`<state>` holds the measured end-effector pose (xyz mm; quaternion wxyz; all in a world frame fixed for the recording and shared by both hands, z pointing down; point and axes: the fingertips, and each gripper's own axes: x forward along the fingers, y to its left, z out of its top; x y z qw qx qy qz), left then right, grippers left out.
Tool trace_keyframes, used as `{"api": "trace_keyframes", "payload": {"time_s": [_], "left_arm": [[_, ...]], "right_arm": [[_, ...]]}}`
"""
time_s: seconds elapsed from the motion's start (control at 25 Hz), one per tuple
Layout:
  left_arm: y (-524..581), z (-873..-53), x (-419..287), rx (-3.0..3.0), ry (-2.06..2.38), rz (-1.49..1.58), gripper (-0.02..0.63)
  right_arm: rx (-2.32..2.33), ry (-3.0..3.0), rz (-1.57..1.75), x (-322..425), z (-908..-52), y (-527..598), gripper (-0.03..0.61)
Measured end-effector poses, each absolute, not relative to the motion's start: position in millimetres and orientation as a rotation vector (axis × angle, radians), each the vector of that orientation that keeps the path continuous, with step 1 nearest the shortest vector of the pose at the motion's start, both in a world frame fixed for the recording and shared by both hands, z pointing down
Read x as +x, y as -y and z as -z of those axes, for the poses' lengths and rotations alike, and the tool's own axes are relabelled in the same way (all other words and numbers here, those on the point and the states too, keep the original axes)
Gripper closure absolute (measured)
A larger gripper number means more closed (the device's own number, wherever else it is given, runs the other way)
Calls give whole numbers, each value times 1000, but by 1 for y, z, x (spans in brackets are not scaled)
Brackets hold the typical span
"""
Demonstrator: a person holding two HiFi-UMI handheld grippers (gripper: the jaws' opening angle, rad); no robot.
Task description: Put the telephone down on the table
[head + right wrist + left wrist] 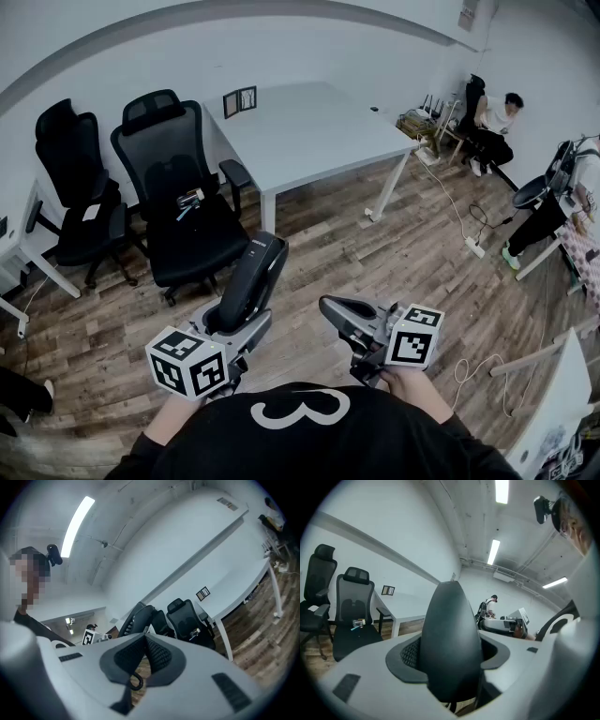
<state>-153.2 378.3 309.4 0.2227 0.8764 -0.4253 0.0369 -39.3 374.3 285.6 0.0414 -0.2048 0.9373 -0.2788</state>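
Black telephone (251, 279) sits clamped in the left gripper (236, 326), tilted up above the wood floor (375, 244), with its lower end buried between the jaws. Its small print is too tiny to read. Right gripper (330, 307) is pinched together, empty. White table (309, 131) lies ahead. The shirt (300, 441) reads "3".

The only thing I can read from here is a large white 3 (300, 410) on the black shirt (394, 445) at the bottom of the head view. The telephone handset (251, 286) has a short line of white print near its top end, too small for me to make out. The framed card (239, 100) on the white table (319, 131) and the wall label (466, 16) are likewise illegible.
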Motion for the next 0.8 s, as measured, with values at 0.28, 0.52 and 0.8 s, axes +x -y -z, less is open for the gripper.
{"api": "trace_keyframes", "payload": {"time_s": [0.28, 0.52, 0.8], "left_arm": [[-374, -314, -159, 2414, 1150, -91, 325], [-368, -320, -162, 2411, 1119, -91, 325], [-363, -323, -165, 2411, 1102, -84, 325]], "right_arm": [[-656, -2868, 871, -46, -292, -372, 571], [-691, -2852, 926, -49, -301, -367, 571], [-700, -2792, 1010, -50, -307, -361, 570]]}}
